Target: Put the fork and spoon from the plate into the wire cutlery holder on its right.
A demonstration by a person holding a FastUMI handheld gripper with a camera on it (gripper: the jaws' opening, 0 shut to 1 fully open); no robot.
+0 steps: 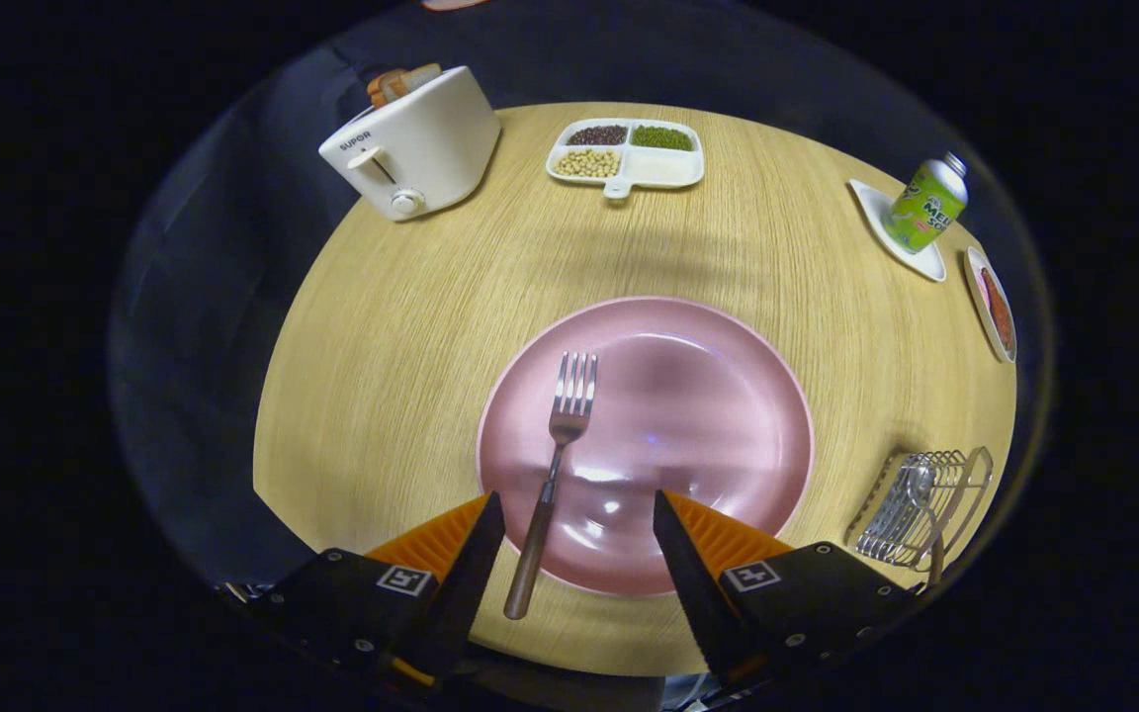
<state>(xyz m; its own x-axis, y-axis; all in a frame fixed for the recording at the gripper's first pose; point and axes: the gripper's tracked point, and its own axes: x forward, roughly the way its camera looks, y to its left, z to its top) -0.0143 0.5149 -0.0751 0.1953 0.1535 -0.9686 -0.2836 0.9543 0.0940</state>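
In the gripper view, the gripper (pixel 577 514) is spread wide above the pink plate (pixel 728 396). The fork (pixel 555 465) lies between its fingers, wooden handle overhanging the rim. The wire cutlery holder (pixel 920 509) to the right seems to hold the spoon. A pinch on the thin handle may slip or tilt the fork.

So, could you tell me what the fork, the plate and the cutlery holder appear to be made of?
Fork, between the open gripper fingers: shiny metal head, brown handle, probably wood. Plate: glossy pink, highlights suggest glazed ceramic or plastic. Cutlery holder: thin bright metal wire, apparently chromed.
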